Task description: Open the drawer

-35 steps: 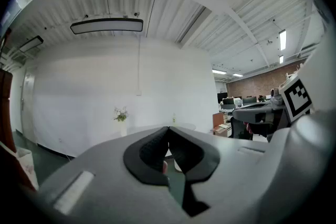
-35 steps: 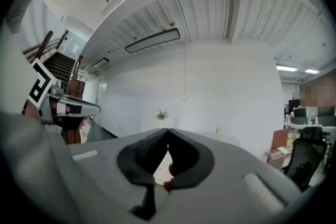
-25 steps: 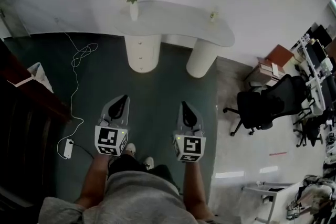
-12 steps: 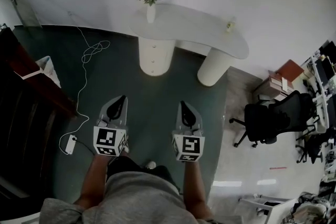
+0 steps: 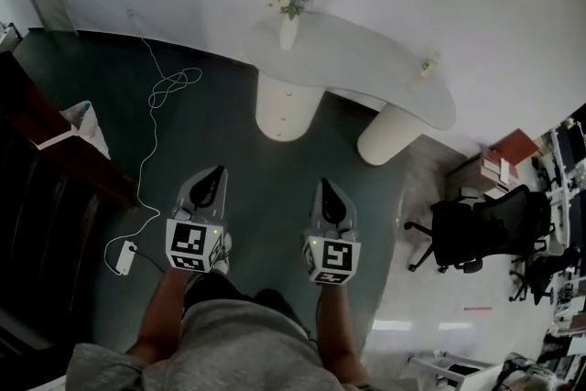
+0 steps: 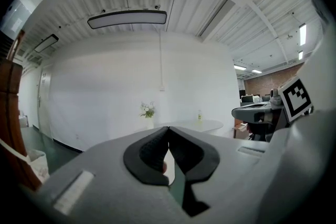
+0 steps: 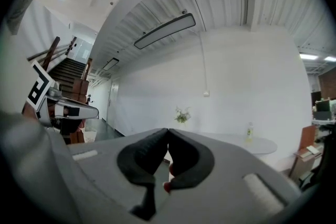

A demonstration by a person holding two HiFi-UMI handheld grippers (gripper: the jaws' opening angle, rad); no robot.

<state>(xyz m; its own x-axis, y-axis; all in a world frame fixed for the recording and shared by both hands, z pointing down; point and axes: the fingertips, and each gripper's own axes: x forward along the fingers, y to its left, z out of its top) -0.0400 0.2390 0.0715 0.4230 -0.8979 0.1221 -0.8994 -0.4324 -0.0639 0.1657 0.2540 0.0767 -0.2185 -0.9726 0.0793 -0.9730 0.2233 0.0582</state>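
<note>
Head view with both gripper views. I hold the left gripper (image 5: 216, 171) and the right gripper (image 5: 322, 185) side by side over the dark green floor (image 5: 265, 188), both pointing forward. Each gripper's own view shows its dark pads meeting at the tips, so both pairs of jaws are closed with nothing between them. The drawer pedestal (image 5: 287, 105), a pale round column with small knobs down its front, stands straight ahead of the grippers, in line with the gap between them and well apart from both; its drawers look flush. It carries the left end of a curved white desk (image 5: 366, 59), on which a vase of flowers (image 5: 291, 3) stands above the pedestal and a small bottle (image 5: 427, 66) farther right. A white cable (image 5: 156, 101) trails across the floor ahead and left of the left gripper; a black office chair (image 5: 467, 229) stands well to the right of the right gripper.
</note>
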